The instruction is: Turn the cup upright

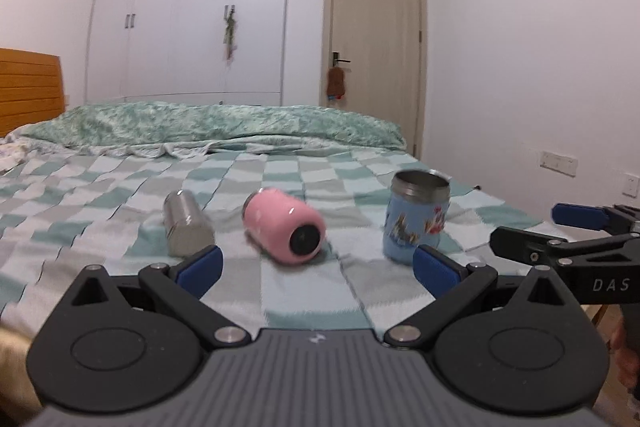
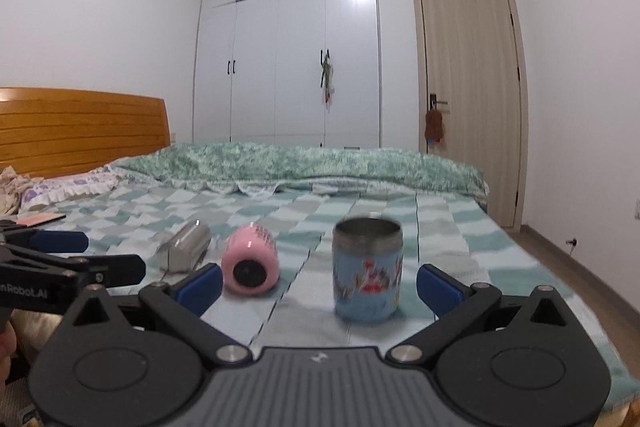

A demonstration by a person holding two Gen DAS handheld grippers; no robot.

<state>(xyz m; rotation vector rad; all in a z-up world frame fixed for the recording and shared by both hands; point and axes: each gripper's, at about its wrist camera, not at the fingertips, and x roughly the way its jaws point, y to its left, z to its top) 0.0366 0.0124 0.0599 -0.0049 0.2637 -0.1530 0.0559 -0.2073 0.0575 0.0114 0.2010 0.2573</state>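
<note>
Three cups are on the checked bed cover (image 1: 280,291). A pink cup (image 1: 283,225) (image 2: 250,259) lies on its side, its dark base towards me. A silver cup (image 1: 186,223) (image 2: 185,246) lies on its side to its left. A blue patterned cup (image 1: 416,217) (image 2: 367,269) stands upright, steel mouth up, on the right. My left gripper (image 1: 318,269) is open and empty, just short of the pink cup. My right gripper (image 2: 320,287) is open and empty, just short of the blue cup. Each gripper shows at the edge of the other's view.
A rumpled green quilt (image 1: 224,127) lies across the far side of the bed. A wooden headboard (image 2: 80,127) is at the left, with a pillow (image 2: 68,189) below it. A white wardrobe (image 2: 288,47) and a door (image 2: 472,95) stand beyond. The bed's right edge drops to the floor (image 2: 580,267).
</note>
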